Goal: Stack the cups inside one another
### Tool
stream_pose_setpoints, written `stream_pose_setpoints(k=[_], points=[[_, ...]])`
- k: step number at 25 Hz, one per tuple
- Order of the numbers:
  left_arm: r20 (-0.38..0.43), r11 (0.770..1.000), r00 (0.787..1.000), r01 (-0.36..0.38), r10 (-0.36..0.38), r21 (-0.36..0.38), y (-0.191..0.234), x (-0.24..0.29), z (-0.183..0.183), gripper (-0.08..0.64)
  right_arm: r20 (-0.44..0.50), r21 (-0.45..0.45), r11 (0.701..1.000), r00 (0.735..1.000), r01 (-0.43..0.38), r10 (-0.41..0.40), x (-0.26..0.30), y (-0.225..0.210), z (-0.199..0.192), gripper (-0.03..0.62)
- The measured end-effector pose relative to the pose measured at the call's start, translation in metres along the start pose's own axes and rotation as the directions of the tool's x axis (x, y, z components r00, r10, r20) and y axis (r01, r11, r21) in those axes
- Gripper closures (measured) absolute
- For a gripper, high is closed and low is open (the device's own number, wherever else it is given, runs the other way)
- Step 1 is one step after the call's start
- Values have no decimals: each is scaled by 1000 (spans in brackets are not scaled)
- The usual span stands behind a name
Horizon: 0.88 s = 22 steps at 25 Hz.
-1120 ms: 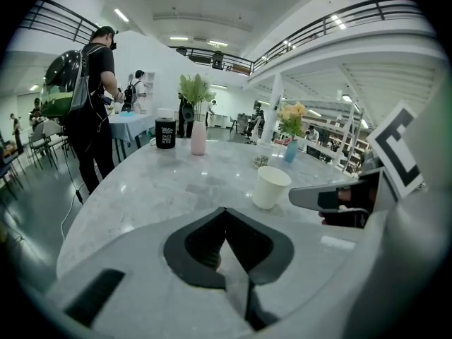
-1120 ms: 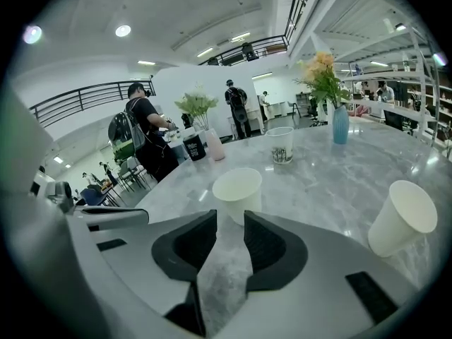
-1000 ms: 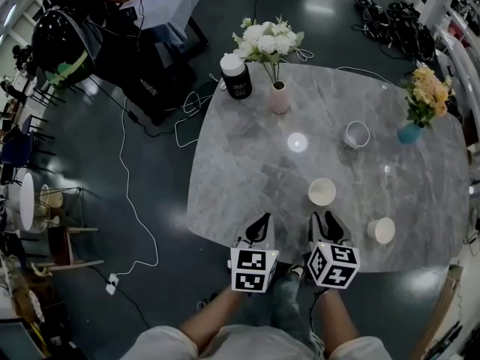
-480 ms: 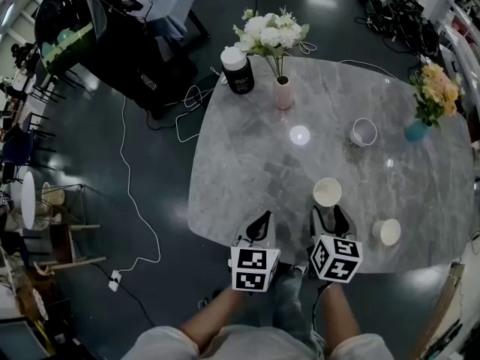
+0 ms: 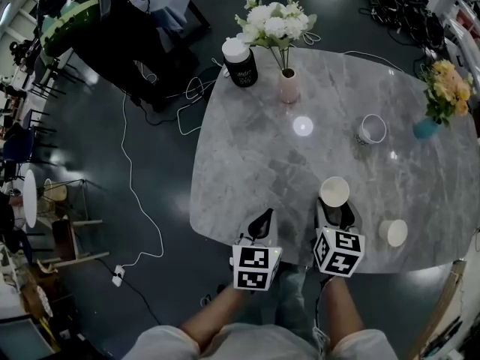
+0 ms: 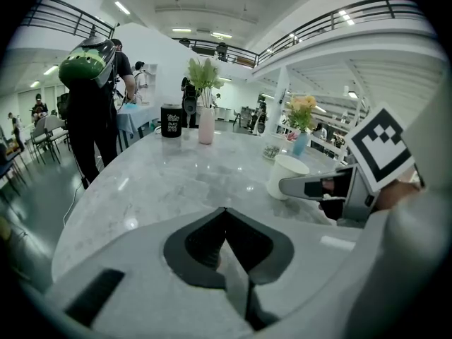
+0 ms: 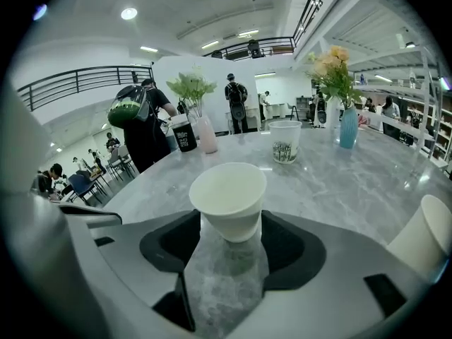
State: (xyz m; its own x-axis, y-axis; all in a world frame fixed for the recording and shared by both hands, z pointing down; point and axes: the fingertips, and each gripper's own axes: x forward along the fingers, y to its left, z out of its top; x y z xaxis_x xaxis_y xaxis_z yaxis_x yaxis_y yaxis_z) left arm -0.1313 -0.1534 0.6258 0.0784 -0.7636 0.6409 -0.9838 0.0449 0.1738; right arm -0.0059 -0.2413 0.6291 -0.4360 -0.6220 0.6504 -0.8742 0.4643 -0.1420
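Two white cups: my right tool (image 7: 227,221), jaws just opening wide, straddles one cup (image 7: 227,196); second cup (image 7: 424,235) right of it. Left tool (image 6: 224,214) closed.

A white paper cup (image 5: 334,191) stands upright on the marble table (image 5: 262,163), a second cup (image 5: 393,232) upright nearby

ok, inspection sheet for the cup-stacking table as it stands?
Surface: grey marble table, no spills seen.
Job's things: near paper cup upright between the jaws of the right gripper; second paper cup apart to its right; not stacked.
Clutter: black jar, pink vase, blue vase, printed clear cup, all farther back.
Grippers: left gripper shut, empty; right gripper open, jaws just been opening, pads seemingly off the cup.
Cables: white cable on the floor left of the table.
Surroundings: person with green backpack beyond the table.
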Motion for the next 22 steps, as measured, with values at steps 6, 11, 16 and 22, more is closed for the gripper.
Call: stream_pose_setpoints(k=[6, 11, 16, 22], points=[[-11, 1000, 1000, 1, -2, -7, 5, 4, -3, 565, 6, 6, 1000, 1000, 19, -19, 7, -2, 1, 365], [-18, 1000, 1000, 5, -6, -7, 8, 9, -2, 565, 13, 13, 999, 999, 30, -30, 10, -3, 3, 365], [-15, 1000, 1000, 14, -14, 0, 6, 11, 3, 565, 17, 24, 999, 1000, 25, -26, 8, -4, 4, 365], [-12, 999, 1000, 29, -29, 13, 1, 13, 8, 565, 33, 37, 999, 999, 25, -26, 2, -5, 8, 365]])
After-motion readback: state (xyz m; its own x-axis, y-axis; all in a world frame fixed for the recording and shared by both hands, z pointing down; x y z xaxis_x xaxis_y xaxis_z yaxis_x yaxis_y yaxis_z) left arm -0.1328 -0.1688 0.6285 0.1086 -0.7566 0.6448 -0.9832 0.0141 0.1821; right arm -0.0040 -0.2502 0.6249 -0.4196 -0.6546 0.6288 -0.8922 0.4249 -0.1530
